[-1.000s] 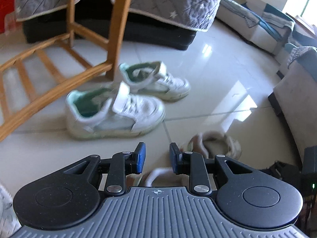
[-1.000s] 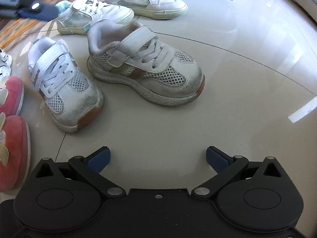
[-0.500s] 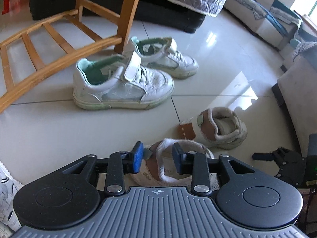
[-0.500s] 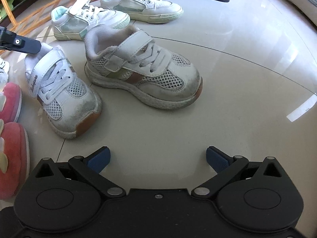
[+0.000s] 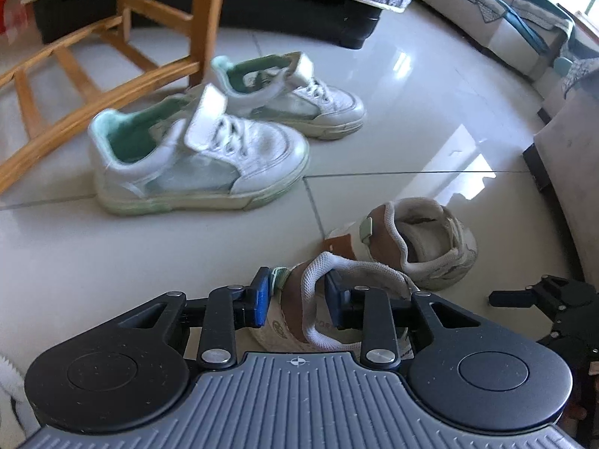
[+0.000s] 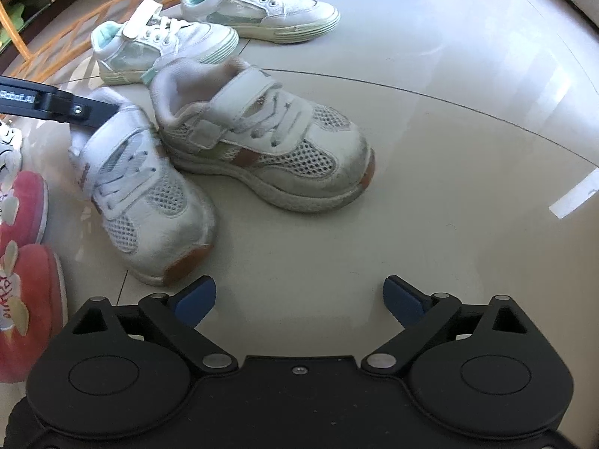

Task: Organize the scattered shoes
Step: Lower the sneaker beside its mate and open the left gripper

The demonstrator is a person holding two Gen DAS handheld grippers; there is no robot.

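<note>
- Looking along our left tongs (image 5: 295,301) in the left wrist view, we see the jaws closing around the heel collar of a small white mesh shoe (image 5: 299,318). One pad sits outside the brown heel patch and the other inside the opening.
- A second ago these tongs hung higher with only a blur of the shoe beneath; since then they have dropped onto the heel. We judge the grip is nearly made, so this shoe can soon be lifted and set in line.
- Its partner shoe (image 5: 419,239) lies just beyond on the floor (image 5: 112,254), heel towards us, close to the gripped one.
- Further off, two white and green sneakers (image 5: 198,161) stand side by side. The far one nearly touches a wooden chair leg (image 5: 204,22), which crowds any reach there. A grey sofa edge (image 5: 569,172) borders the right.
- Turning to the right wrist view, we see our right tongs (image 6: 299,297) standing wide apart with nothing between them, though the jaws are starting to close, hovering over bare floor.
- Ahead, the gripped shoe (image 6: 146,202) has swung so its heel side leans against its partner (image 6: 269,149); half a second ago a gap showed between them. The left tongs' black finger (image 6: 56,106) reaches into its heel.
- Red slippers (image 6: 22,273) sit just beside at the left edge, leaving little room there.
</note>
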